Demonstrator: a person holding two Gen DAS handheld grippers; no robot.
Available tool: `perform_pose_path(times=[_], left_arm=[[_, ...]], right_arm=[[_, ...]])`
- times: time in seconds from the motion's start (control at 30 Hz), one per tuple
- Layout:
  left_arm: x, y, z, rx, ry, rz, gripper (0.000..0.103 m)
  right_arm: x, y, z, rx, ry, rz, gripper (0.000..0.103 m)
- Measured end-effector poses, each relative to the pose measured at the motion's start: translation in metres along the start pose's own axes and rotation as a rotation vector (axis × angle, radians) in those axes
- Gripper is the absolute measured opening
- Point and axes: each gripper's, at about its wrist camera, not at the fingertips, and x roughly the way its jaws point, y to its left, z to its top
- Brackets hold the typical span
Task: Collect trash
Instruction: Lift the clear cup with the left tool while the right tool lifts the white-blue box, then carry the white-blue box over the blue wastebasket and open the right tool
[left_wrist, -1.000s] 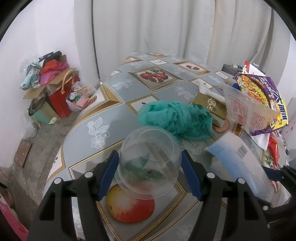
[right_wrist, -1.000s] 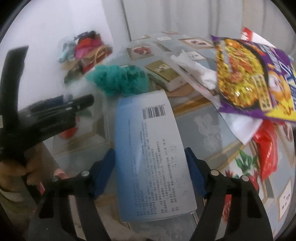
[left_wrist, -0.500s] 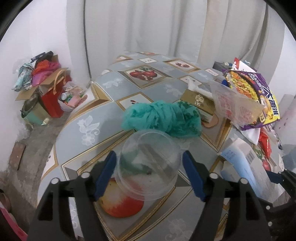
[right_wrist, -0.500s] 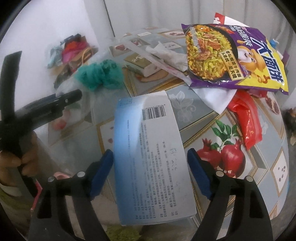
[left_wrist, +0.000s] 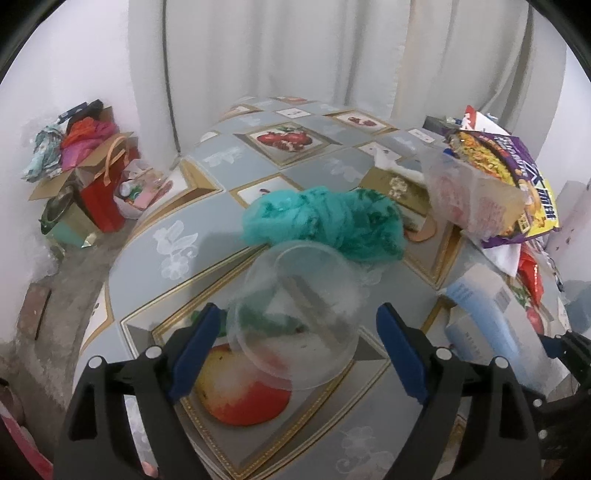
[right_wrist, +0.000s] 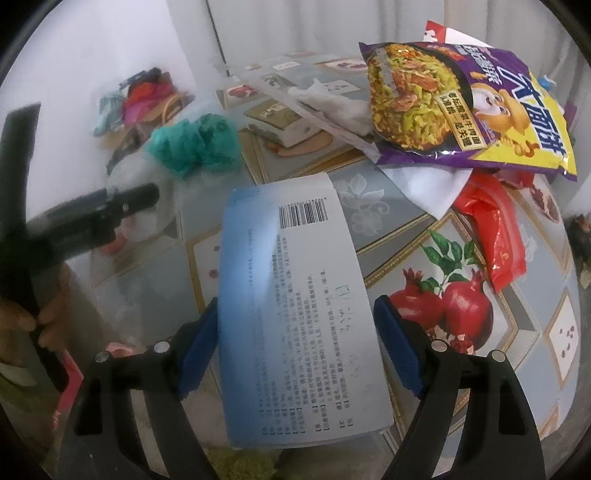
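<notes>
1. Trash sits in both grippers: the left gripper (left_wrist: 295, 347) is clamped on a clear plastic cup (left_wrist: 295, 317), the right gripper (right_wrist: 295, 347) on a blue-white box (right_wrist: 299, 302), both above the table (left_wrist: 177, 236).
2. Keep both squeezes gentle, since the cup probably crushes easily.

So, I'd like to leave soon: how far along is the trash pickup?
Done: nothing visibly binned; no bin in view. In hand: a box in the right gripper jaws; a clear cup between the left gripper jaws, grip unclear. Left: noodle bag, red wrapper and tissue on the table.
</notes>
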Motion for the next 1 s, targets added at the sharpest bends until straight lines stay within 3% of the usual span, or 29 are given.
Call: perform_pose_path(times=[0.27, 0.7, 0.87, 1.0], left_arm=[[0.002, 0.002, -0.004, -0.003, 0.005, 0.002, 0.069], [-0.024, -0.012, -0.006, 0.053, -0.047, 0.011, 0.067], [-0.047, -0.032, -0.007, 0.09, -0.079, -0.018, 0.067], [-0.065, -0.061, -0.001, 0.142, -0.11, -0.085, 0.067]], right_arm=[[0.0, -0.001, -0.002, -0.01, -0.014, 0.004, 0.071], [-0.028, -0.012, -0.009, 0.023, -0.09, 0.027, 0.07], [-0.055, -0.022, -0.022, 0.038, -0.152, 0.033, 0.07], [-0.082, -0.039, -0.034, 0.071, -0.216, 0.002, 0.07]])
